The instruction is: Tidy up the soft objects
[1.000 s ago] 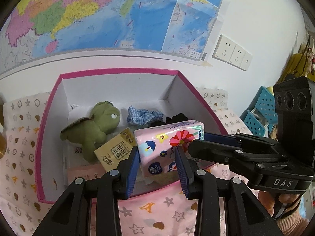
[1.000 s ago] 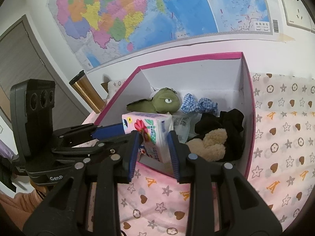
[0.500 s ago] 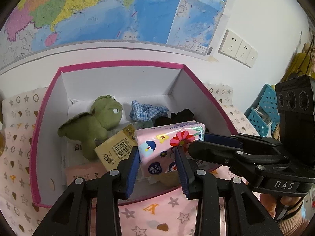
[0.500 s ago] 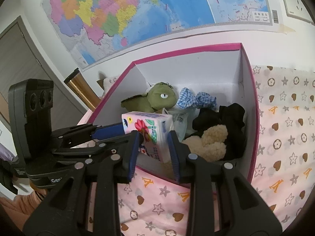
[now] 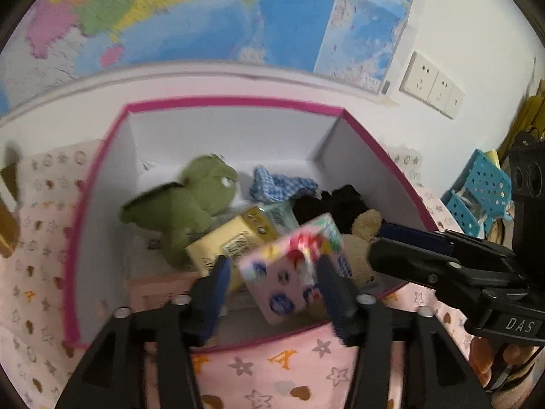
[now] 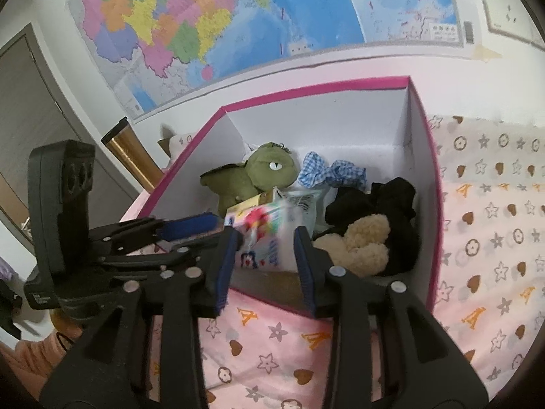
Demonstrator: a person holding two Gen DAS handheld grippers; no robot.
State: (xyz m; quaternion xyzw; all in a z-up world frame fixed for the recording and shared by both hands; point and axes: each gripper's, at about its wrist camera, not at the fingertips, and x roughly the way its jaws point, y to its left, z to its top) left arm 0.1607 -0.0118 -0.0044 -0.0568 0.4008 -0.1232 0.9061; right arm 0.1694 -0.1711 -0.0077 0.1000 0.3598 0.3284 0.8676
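A: Tissue pack [image 5: 294, 269], floral wrapper, blurred and tipped, sits over the near end of the pink-rimmed box [image 5: 235, 104], between both sets of jaws.

B: Held?

A: Looks let go. Left gripper [image 5: 272, 288] jaws have just been opening, clear gap on its left pad, pack still between them. Right gripper [image 6: 267, 255] also just been opening, roughly half apart, pack loose between the pads. I'd call it dropping in.

B: What's already in the box?

A: Green plush dinosaur [image 6: 253, 175], blue gingham scrunchie [image 6: 332, 170], black fabric piece [image 6: 381, 204], beige fuzzy toy [image 6: 361, 242], yellow packet [image 5: 231, 242], a clear-wrapped pack behind it.

B: Left to do?

A: Nothing soft visible on the patterned cloth [image 6: 494, 238] outside the box. Judging by that, nearly finished; pack only needs to settle. Gold tumbler [image 6: 127, 155] beside the box isn't soft.
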